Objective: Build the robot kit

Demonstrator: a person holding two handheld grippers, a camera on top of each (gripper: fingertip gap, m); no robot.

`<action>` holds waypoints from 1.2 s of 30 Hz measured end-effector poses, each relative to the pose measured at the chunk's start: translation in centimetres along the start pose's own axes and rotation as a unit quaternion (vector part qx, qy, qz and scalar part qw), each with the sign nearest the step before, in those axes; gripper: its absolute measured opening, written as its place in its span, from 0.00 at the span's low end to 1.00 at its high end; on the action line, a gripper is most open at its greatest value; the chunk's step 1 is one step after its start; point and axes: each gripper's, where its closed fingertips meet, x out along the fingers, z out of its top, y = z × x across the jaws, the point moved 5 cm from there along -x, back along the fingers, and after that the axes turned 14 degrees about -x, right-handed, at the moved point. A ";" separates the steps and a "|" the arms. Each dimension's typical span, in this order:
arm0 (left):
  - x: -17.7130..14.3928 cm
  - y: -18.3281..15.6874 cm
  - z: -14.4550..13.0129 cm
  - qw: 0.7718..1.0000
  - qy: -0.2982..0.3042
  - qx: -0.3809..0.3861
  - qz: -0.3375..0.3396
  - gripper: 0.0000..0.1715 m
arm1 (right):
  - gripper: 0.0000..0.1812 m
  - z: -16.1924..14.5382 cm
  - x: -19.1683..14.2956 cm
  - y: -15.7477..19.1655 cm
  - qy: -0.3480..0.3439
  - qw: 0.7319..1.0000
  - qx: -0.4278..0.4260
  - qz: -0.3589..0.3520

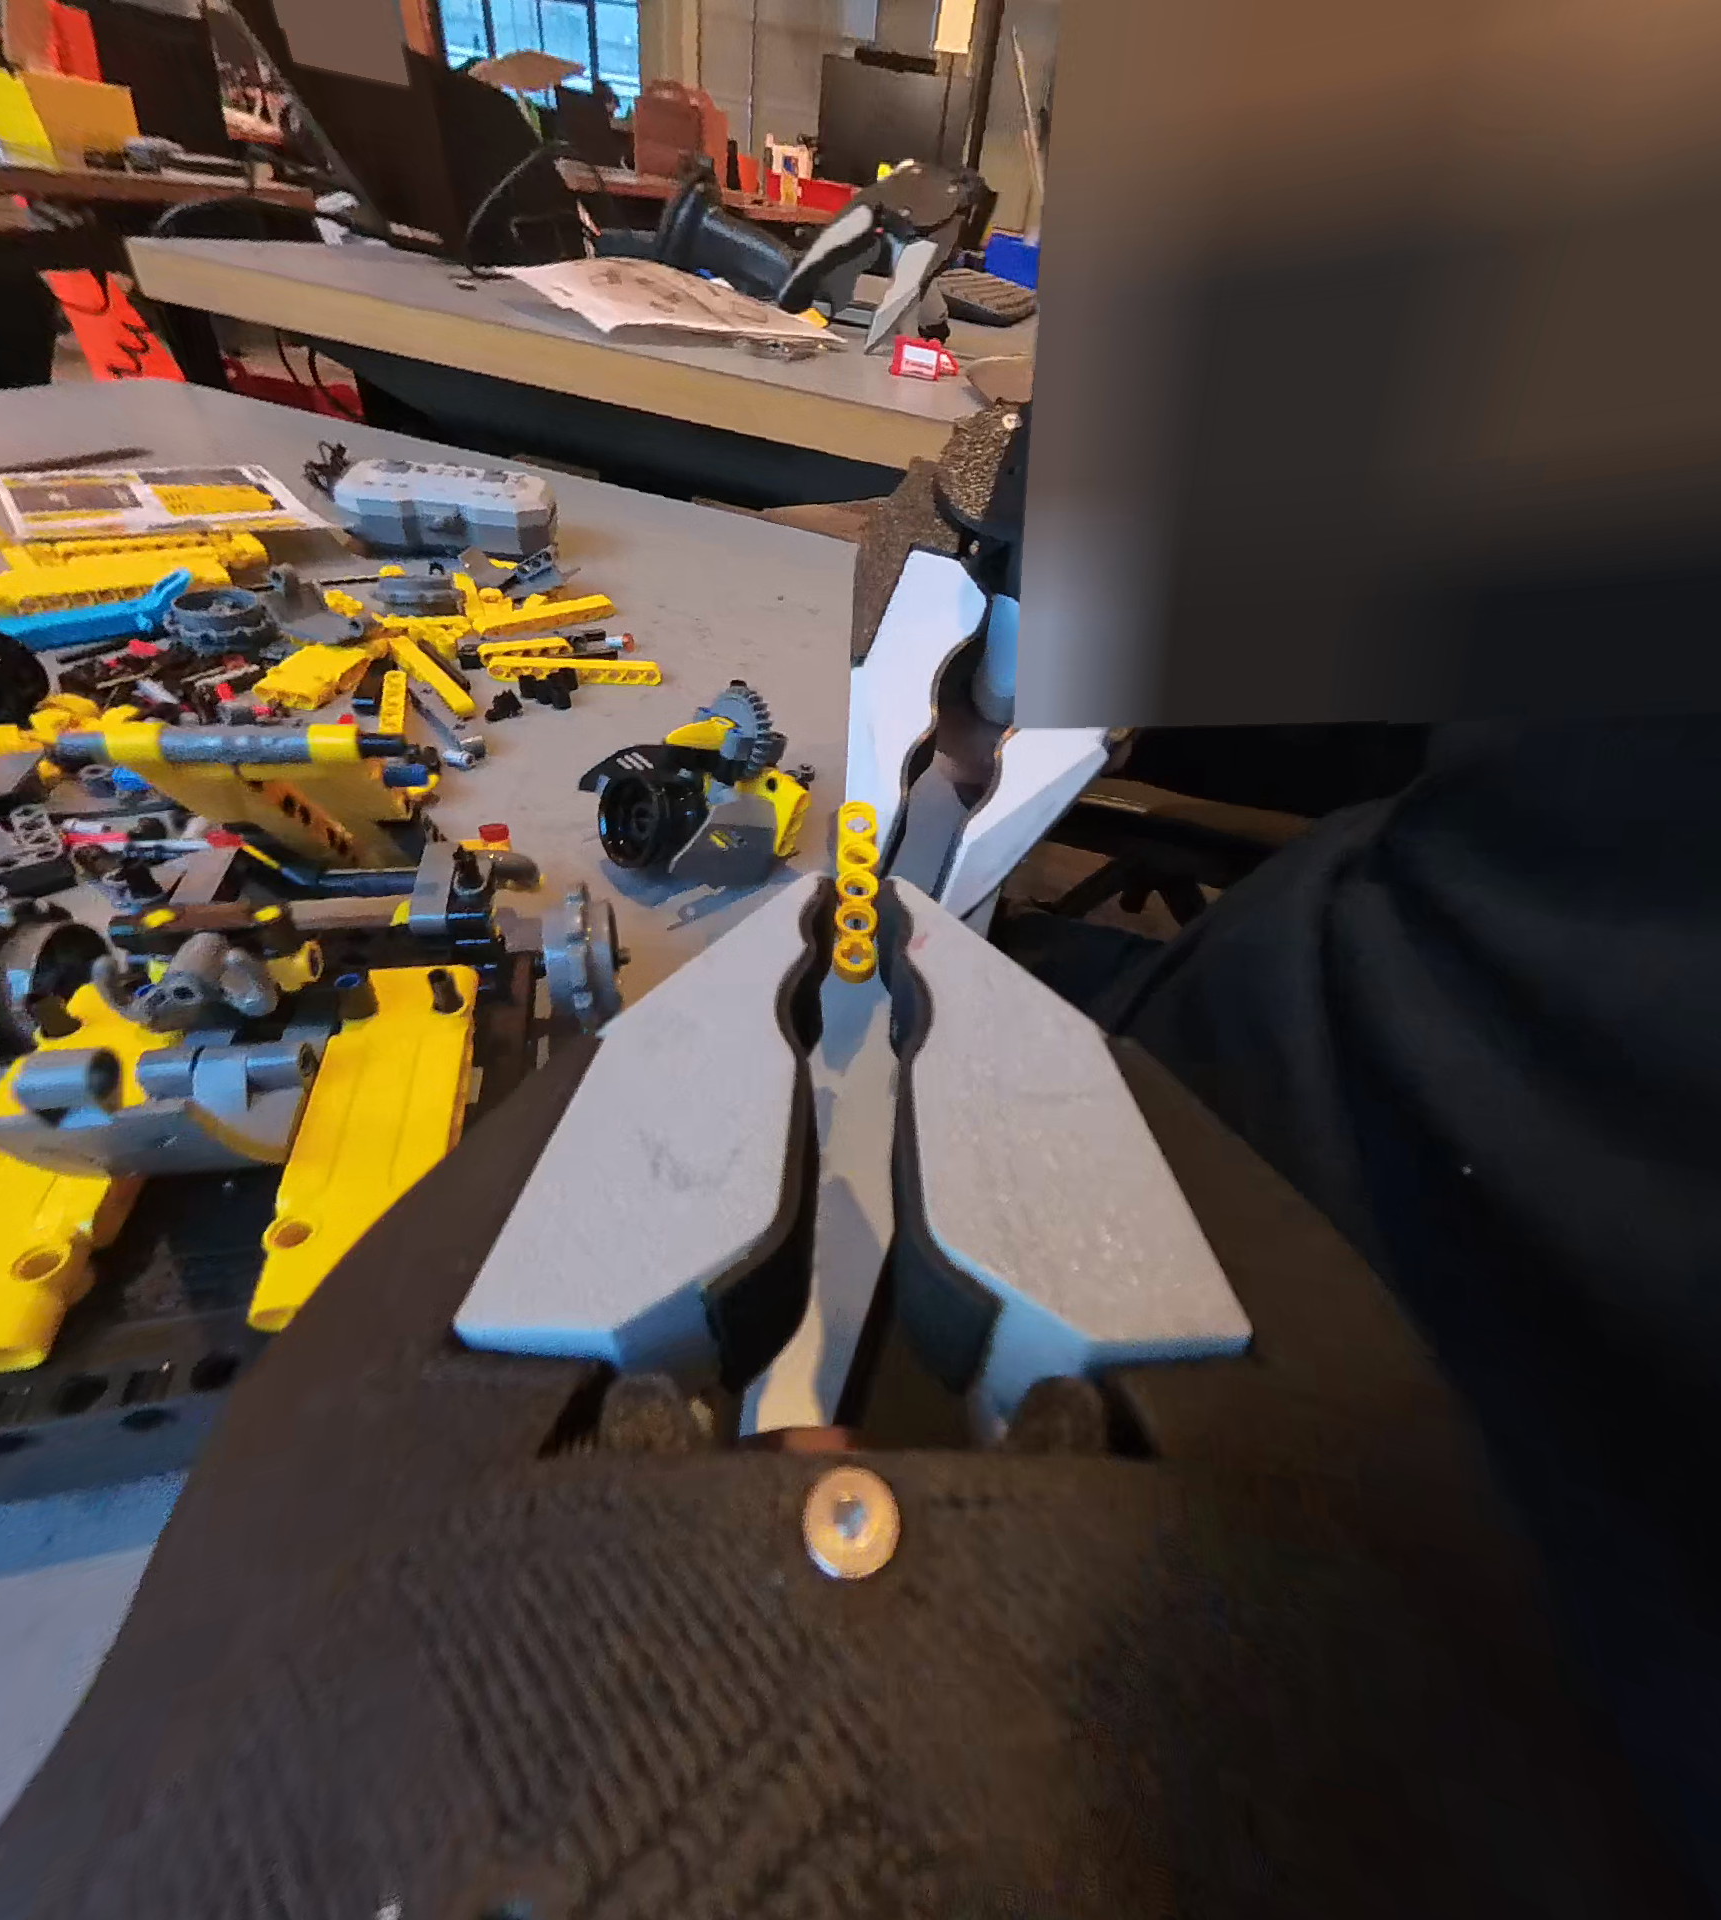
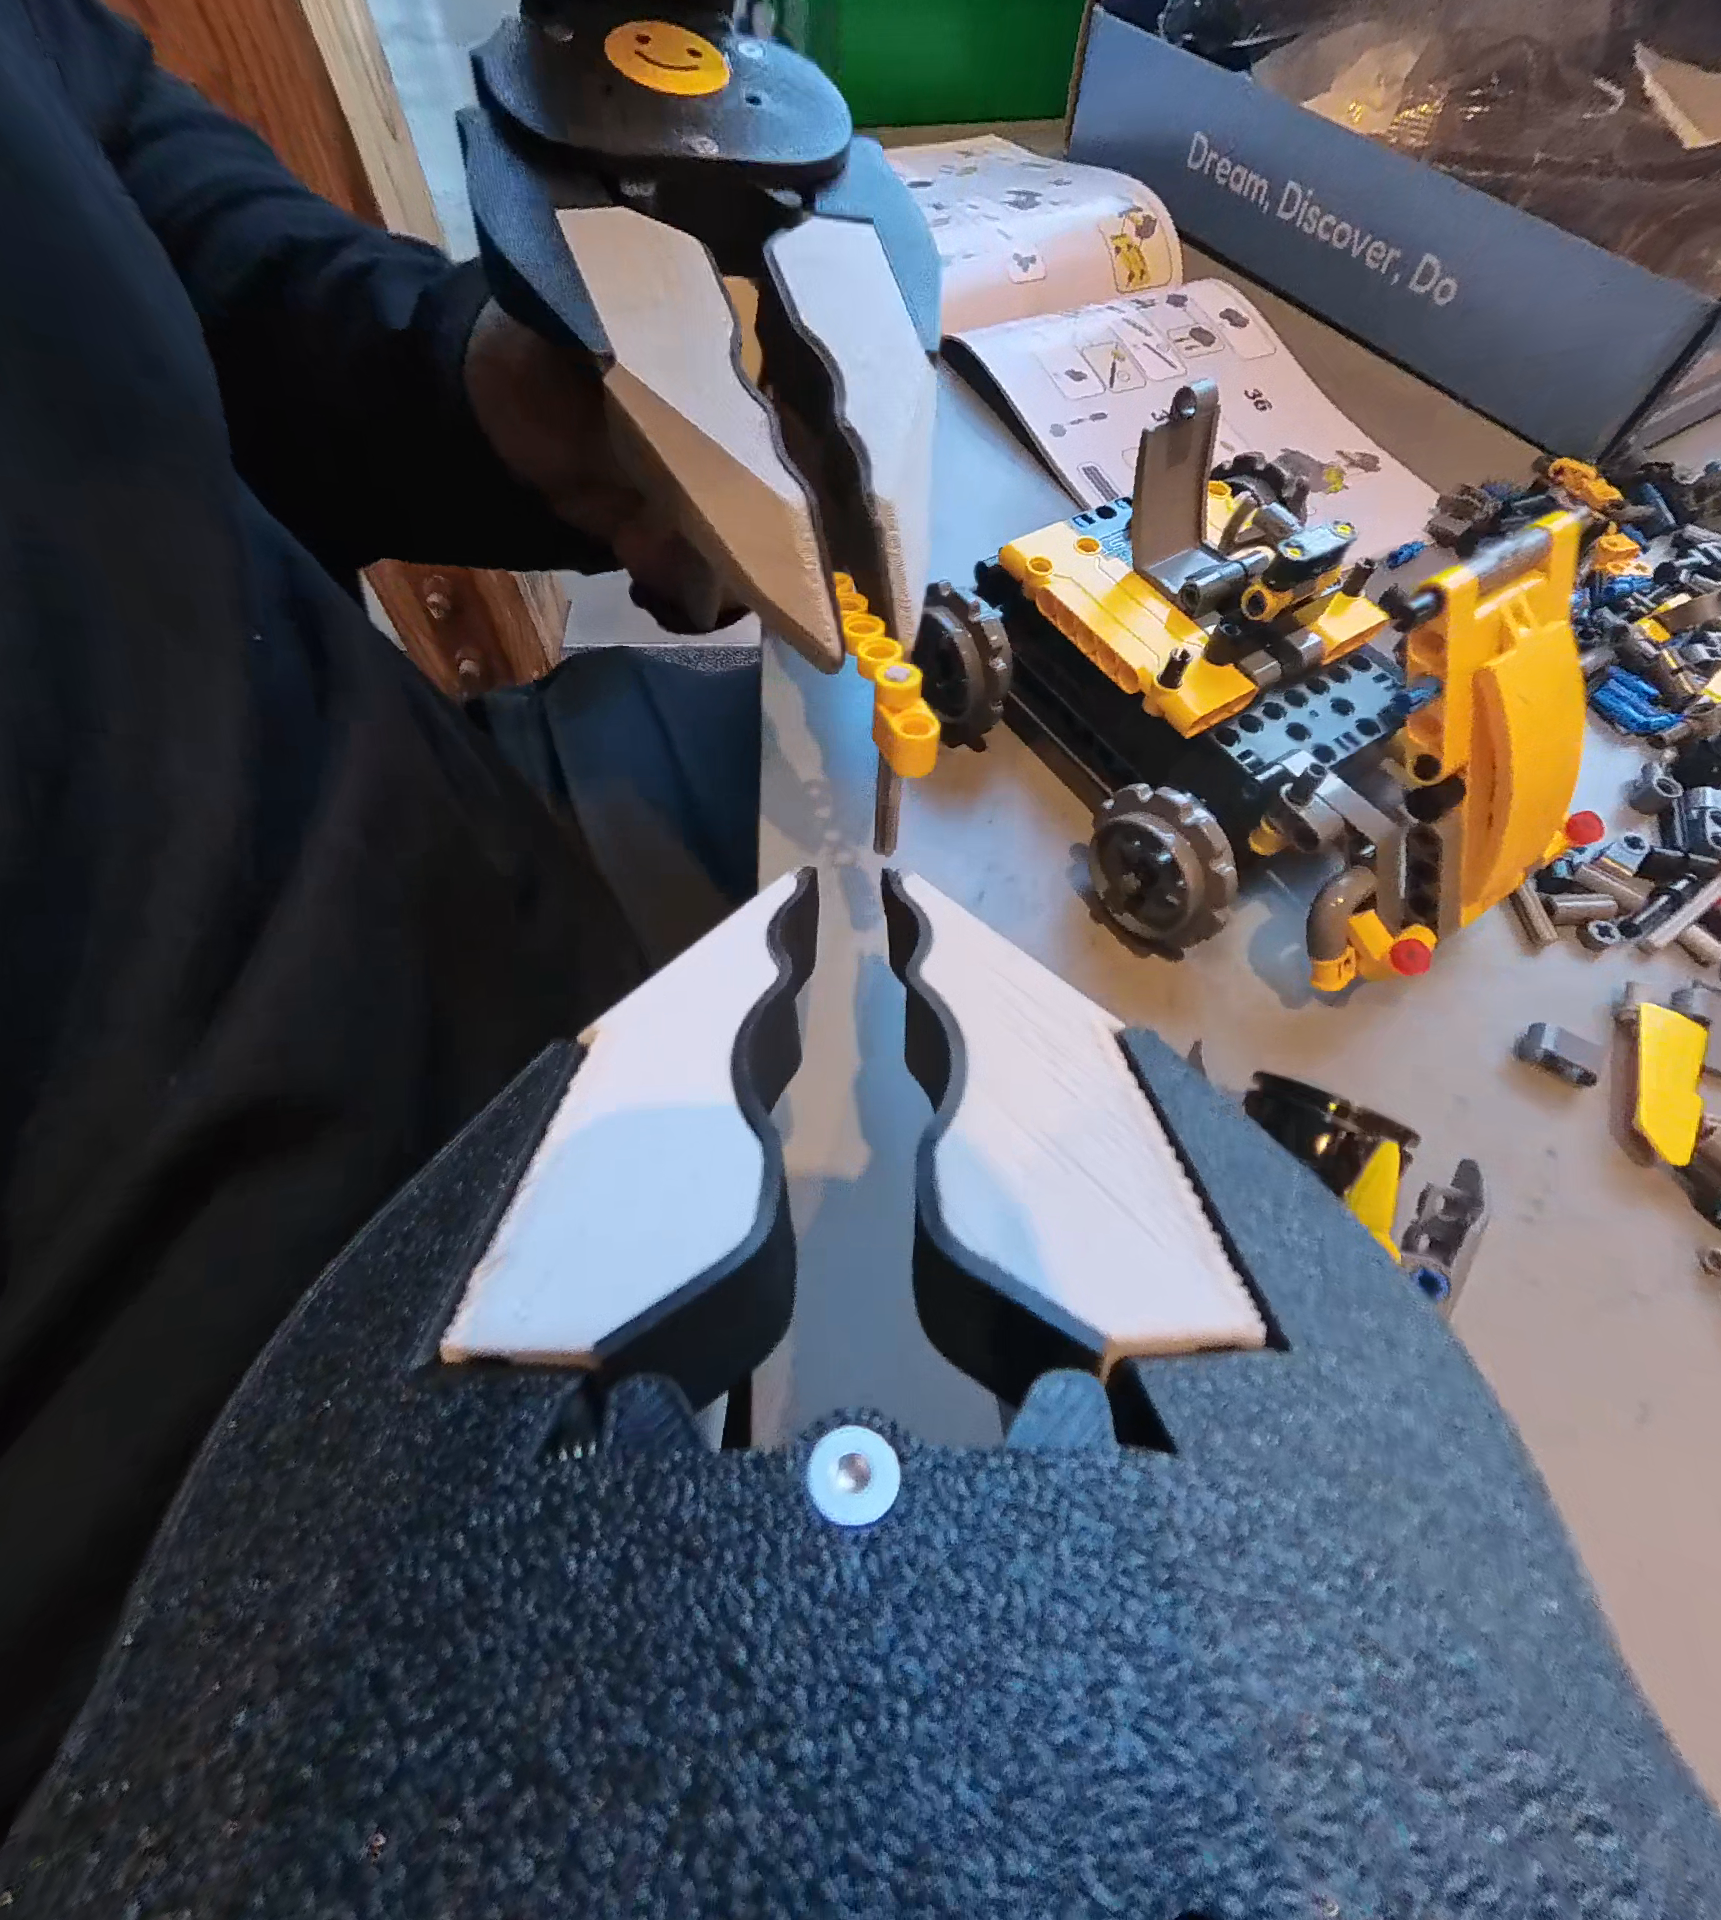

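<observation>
1. Left wrist view: left tongs [image 1: 854, 904] pinching short yellow plastic holed beam [image 1: 856, 902], lifted off grey bench [image 1: 721, 592] so its holes stay reachable.
2. Right tongs [image 2: 851, 883] slightly spread, empty, just below beam [image 2: 892, 675]; half-built yellow-black brick vehicle [image 2: 1282, 675] right of beam.

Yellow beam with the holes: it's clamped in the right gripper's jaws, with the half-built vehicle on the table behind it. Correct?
Not quite. The left gripper holds the yellow beam, not the right gripper, whose jaws are empty and slightly apart. The right wrist view shows this, with the half-built vehicle on the table behind.
</observation>
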 end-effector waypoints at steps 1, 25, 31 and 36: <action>-0.1 0.1 0.1 1.000 0.001 -0.005 0.001 0.03 | 0.07 0.0 0.2 -0.1 0.003 1.000 -0.001 0.000; -0.3 0.7 -0.6 0.999 0.045 0.012 0.000 0.03 | 0.08 0.0 0.7 -0.8 0.008 1.000 0.016 -0.004; -0.1 0.8 -0.9 0.998 0.057 0.009 -0.002 0.03 | 0.09 0.5 0.8 -0.8 0.008 1.000 0.013 -0.001; 0.1 0.7 -1.1 0.997 0.070 0.014 -0.003 0.03 | 0.09 0.8 0.5 -1.1 0.024 1.000 -0.003 -0.005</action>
